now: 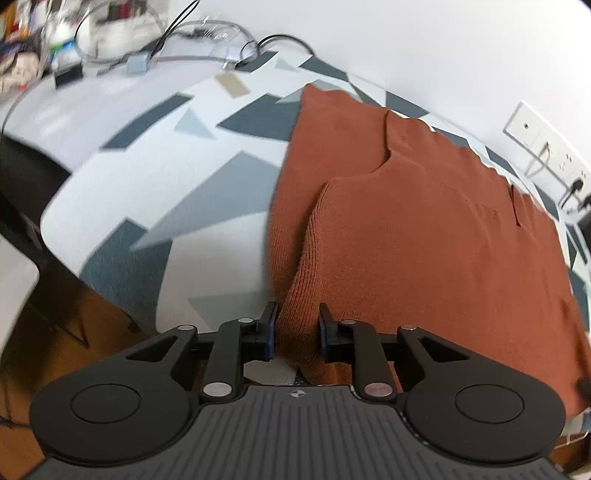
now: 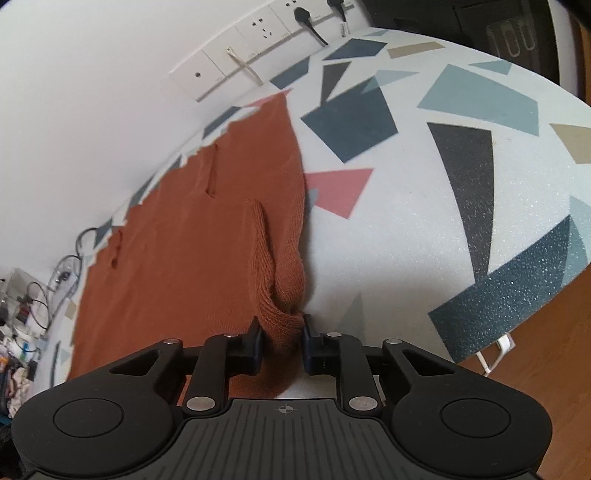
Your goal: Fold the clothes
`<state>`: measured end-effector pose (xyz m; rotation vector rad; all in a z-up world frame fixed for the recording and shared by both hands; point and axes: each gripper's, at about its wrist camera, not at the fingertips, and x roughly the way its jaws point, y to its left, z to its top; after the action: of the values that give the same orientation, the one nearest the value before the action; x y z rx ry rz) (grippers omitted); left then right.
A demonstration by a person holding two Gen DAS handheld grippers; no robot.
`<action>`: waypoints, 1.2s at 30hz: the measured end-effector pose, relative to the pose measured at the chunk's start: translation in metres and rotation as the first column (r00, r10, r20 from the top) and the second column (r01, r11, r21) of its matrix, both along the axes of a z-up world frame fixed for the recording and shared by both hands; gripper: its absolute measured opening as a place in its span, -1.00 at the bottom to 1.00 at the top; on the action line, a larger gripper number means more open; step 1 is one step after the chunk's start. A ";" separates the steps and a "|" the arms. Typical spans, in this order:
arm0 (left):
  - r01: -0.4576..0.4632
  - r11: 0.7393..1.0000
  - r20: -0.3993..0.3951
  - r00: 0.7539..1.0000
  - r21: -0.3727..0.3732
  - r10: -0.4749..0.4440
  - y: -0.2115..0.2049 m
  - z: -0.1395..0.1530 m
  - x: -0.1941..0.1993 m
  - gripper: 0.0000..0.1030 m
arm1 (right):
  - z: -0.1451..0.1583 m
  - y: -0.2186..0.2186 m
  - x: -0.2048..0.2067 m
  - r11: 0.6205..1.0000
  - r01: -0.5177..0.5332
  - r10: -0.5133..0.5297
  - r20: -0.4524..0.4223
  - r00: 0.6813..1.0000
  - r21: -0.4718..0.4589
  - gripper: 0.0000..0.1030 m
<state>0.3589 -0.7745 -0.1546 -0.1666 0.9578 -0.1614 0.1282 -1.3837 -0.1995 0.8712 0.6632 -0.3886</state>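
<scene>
A rust-orange knitted garment [image 1: 424, 229] lies spread on a table with a white cover printed with grey and blue shapes [image 1: 155, 177]. My left gripper [image 1: 297, 328] is shut on a bunched fold of the garment's near left edge, and the knit bulges up between its pads. In the right wrist view the same garment [image 2: 177, 258] stretches away to the left. My right gripper [image 2: 282, 341] is shut on a thick folded corner at the garment's near right edge. The far hem with its jagged edge runs along the wall.
Wall sockets and plugs [image 2: 266, 26] sit on the white wall behind the table. Cables and small boxes [image 1: 140, 62] clutter the far left end of the table. The table's rounded edge [image 2: 517, 314] drops to a wooden floor [image 2: 554, 369].
</scene>
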 end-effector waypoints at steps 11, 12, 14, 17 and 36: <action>-0.018 0.997 0.064 0.998 -0.071 0.023 0.005 0.023 -0.040 -0.61 | 0.007 -0.009 -0.023 0.998 -0.046 0.044 0.061 0.997 0.045 -0.68; -0.027 0.996 0.062 0.998 -0.082 0.033 0.006 0.024 -0.041 -0.61 | 0.004 -0.011 -0.025 0.997 -0.042 0.037 0.065 0.997 0.064 -0.68; -0.050 0.993 0.058 0.997 -0.111 0.057 0.008 0.026 -0.042 -0.62 | 0.000 -0.016 -0.031 0.994 -0.039 0.031 0.082 0.996 0.101 -0.68; -0.074 0.984 0.071 0.994 -0.161 0.086 0.009 0.028 -0.043 -0.62 | 0.004 -0.020 -0.032 0.991 -0.070 0.056 0.119 0.991 0.111 -0.68; -0.046 0.966 0.202 0.974 -0.253 0.099 -0.016 0.066 0.067 -0.75 | 0.071 -0.071 0.054 0.982 0.022 -0.073 0.265 0.962 0.190 -0.71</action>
<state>0.4259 -0.7904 -0.0886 -0.4061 0.7141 -0.2265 0.1822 -1.4542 -0.1283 1.0973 0.4292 -0.2462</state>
